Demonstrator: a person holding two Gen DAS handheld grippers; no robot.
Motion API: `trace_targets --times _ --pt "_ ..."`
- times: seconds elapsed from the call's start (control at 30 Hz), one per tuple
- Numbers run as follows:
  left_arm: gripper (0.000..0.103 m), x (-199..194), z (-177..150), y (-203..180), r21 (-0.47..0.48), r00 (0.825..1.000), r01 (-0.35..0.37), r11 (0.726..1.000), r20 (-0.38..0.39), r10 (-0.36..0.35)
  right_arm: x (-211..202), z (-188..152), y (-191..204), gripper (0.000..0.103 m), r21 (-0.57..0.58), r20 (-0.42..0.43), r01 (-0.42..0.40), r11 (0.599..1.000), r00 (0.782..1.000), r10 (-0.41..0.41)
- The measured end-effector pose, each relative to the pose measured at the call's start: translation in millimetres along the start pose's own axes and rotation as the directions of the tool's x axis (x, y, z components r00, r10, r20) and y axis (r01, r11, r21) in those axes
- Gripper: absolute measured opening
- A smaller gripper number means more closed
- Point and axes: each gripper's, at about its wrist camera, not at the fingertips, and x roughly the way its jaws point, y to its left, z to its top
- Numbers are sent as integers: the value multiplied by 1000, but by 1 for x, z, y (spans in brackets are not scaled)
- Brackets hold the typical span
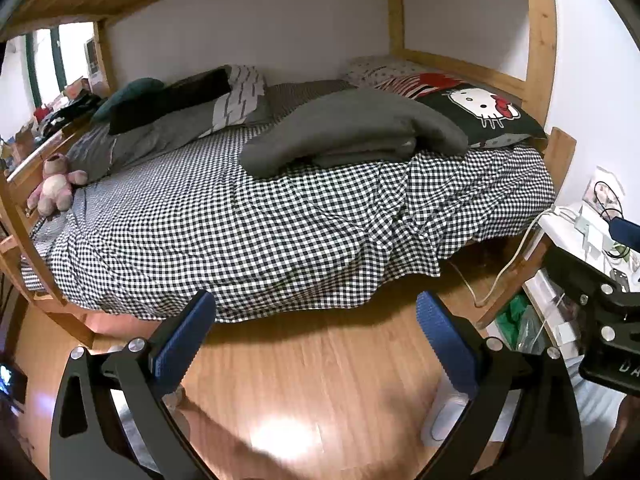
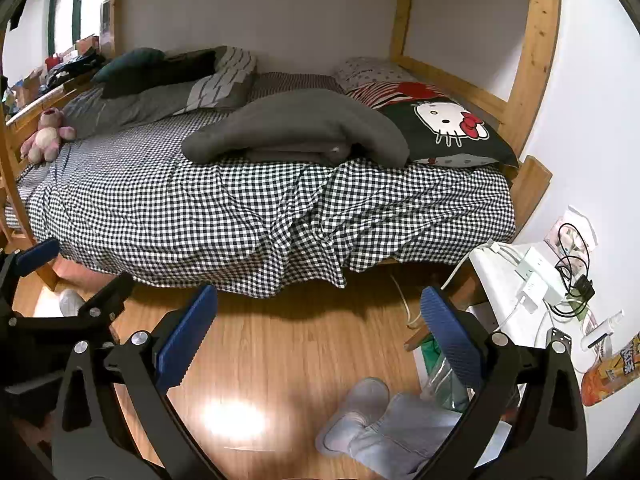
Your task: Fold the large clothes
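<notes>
A large grey garment [image 1: 356, 132] lies folded in a thick bundle on the checked bed sheet [image 1: 240, 224], beside a black cat-print pillow [image 1: 480, 112]. The right wrist view shows the same grey garment [image 2: 296, 128] on the sheet [image 2: 200, 200]. My left gripper [image 1: 316, 336] hangs open over the wooden floor, well short of the bed, with nothing between its blue pads. My right gripper [image 2: 320, 332] is open too, likewise above the floor in front of the bed. The right gripper's body [image 1: 600, 308] shows at the left view's right edge.
A wooden bunk frame [image 2: 532, 52] surrounds the bed. Pillows and a dark blanket [image 1: 172, 100] lie at the back, a pink plush toy [image 1: 56, 184] at the left. A white side table [image 2: 520, 280] with chargers and cables stands right. A person's leg and white slipper [image 2: 356, 412] are on the floor.
</notes>
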Motion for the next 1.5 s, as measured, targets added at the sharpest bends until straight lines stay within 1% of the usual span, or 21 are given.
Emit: trace_targets --times 0.37,0.53,0.63,0.8,0.9,1.13,1.5 --pt "99 1 2 5 17 1000 -3 1000 0 3 5 -1 -2 100 -21 -1 -25 999 1000 25" --pt "99 1 3 7 7 1000 2 1000 0 -2 8 -3 -2 100 -27 -13 -35 999 999 35" --pt "99 2 3 7 10 1000 -14 1000 -1 14 10 -4 -2 100 -32 -17 -34 999 999 33" --pt "99 1 2 7 4 1000 13 1000 -3 -12 14 -4 -3 100 -31 -27 -38 999 999 37" --pt "99 0 2 7 4 1000 4 1000 1 -4 15 -4 -4 100 -30 -28 -38 999 999 37" --pt "99 -3 3 4 17 1000 25 1000 3 -25 14 -4 -3 100 -30 -25 -40 999 999 39" --pt "99 -5 3 7 4 999 34 999 6 -34 14 -4 -5 100 -28 -21 -38 999 999 37"
